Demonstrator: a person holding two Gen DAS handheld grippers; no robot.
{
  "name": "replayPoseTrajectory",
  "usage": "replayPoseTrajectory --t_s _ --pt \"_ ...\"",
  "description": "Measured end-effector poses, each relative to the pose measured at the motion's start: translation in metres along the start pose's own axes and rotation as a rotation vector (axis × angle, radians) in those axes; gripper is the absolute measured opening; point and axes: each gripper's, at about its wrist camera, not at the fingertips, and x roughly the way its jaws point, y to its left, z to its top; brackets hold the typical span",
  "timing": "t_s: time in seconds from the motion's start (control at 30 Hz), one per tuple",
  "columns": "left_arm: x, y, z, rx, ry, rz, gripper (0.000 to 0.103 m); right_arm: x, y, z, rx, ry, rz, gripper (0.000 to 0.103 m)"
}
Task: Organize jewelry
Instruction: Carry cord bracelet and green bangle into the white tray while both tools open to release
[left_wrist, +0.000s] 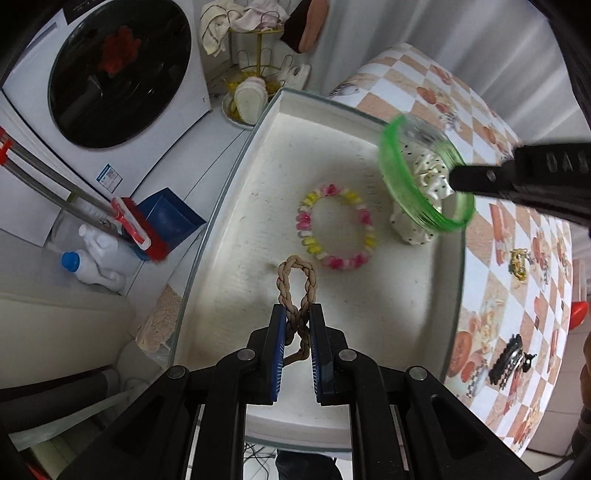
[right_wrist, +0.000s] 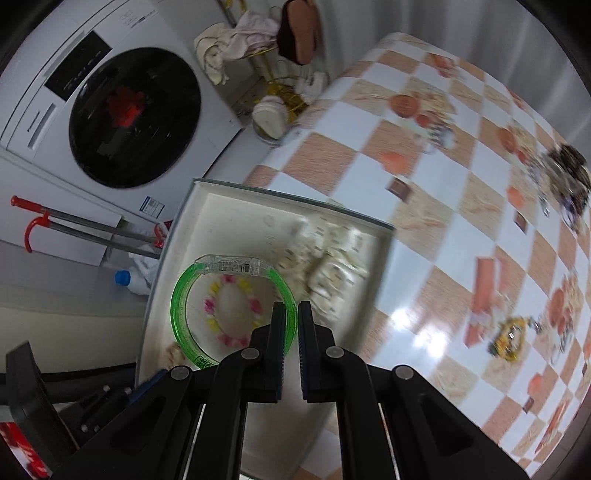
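Left tongs (left_wrist: 297, 325) pinch a braided rope loop (left_wrist: 296, 291); right tongs (right_wrist: 291, 325) clamp a green bangle (right_wrist: 184, 325) above the white tray (left_wrist: 332, 147) on the checkered surface (right_wrist: 424, 236), beside a washing machine (left_wrist: 122, 70), perhaps holding red laundry.

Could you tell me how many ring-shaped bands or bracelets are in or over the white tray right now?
3: the braided brown loop in the left gripper, the pink-and-yellow bracelet lying mid-tray, and the green bangle gripped by the right gripper.
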Motion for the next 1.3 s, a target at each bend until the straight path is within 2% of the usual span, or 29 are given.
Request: replayPoseTrajectory --t_s 0.43,0.77,1.07,1.13,1.2,1.27,1.3 --pt "0.029 0.004 0.006 0.003 0.011 0.059 0.018 0.057 0.024 0.042 -0.022 0.025 -0.034 0.007" --pt "0.038 0.001 0.005 0.036 0.004 0.102 0.018 0.085 0.023 0.050 -0.030 0.053 -0.075 0.007" --pt "0.037 -0.005 0.006 0.066 0.019 0.134 0.018 0.095 0.024 0.052 -0.027 0.072 -0.063 0.008" --pt "0.036 -0.008 0.006 0.067 0.025 0.147 0.018 0.094 0.022 0.052 -0.020 0.078 -0.044 0.012" --pt "0.036 -0.007 0.005 0.068 0.027 0.157 0.018 0.090 0.019 0.052 -0.011 0.076 -0.024 0.021" --pt "0.035 -0.007 0.004 0.072 0.028 0.167 0.018 0.084 0.018 0.052 -0.006 0.066 -0.002 0.038" --pt "0.035 -0.007 0.004 0.074 0.028 0.172 0.019 0.081 0.018 0.051 -0.004 0.059 0.012 0.041"
